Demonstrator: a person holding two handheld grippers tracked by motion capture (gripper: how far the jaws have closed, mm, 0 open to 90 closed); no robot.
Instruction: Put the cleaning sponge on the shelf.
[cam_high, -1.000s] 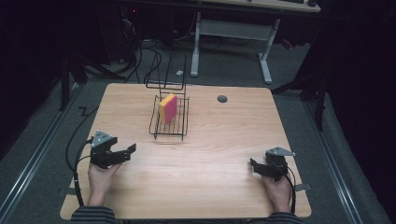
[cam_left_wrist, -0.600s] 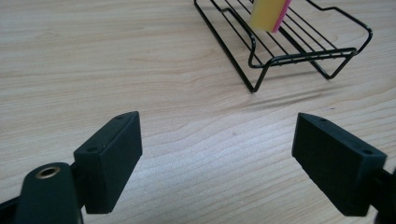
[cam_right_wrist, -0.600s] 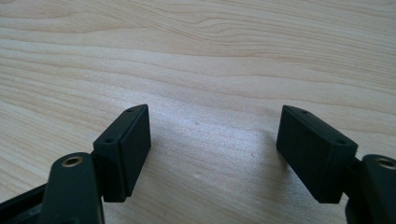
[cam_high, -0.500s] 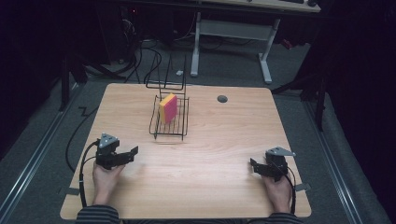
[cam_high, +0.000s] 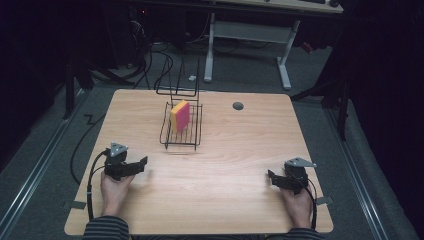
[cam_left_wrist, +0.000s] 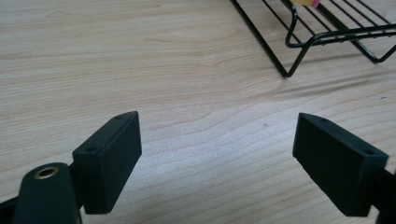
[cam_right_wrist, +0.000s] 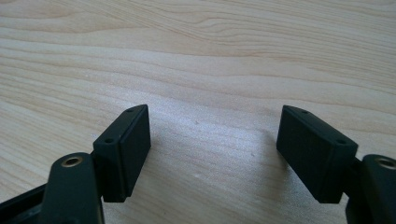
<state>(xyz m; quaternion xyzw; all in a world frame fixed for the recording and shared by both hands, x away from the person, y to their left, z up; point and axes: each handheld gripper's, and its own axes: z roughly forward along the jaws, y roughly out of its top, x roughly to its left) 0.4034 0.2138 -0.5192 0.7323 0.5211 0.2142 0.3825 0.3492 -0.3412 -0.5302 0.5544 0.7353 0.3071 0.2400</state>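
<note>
Your left tongs (cam_high: 141, 162) sit near the worktop's (cam_high: 235, 150) left edge, toward its near corner, jaws spread wide with nothing between them; in the left gripper view they (cam_left_wrist: 217, 154) frame bare wood, and the wire rack's (cam_left_wrist: 322, 39) near corner shows beyond them at upper right. Your right tongs (cam_high: 271, 177) rest near the right edge, close to the near right corner, also spread and empty, and the right gripper view has them (cam_right_wrist: 212, 147) over plain wood grain.

The sponge (cam_high: 180, 116) stands on edge inside the black wire rack (cam_high: 181, 134), in the rack's far half, up toward the worktop's far edge and a little left of its middle. It is a flat block with a yellow layer on your left side and a pink layer on the right. Its bottom rests on the rack's wires. It is well apart from both tongs; the left ones are the nearer pair. A small round grey grommet (cam_high: 238, 105) lies in the worktop to the rack's right, near the far edge
</note>
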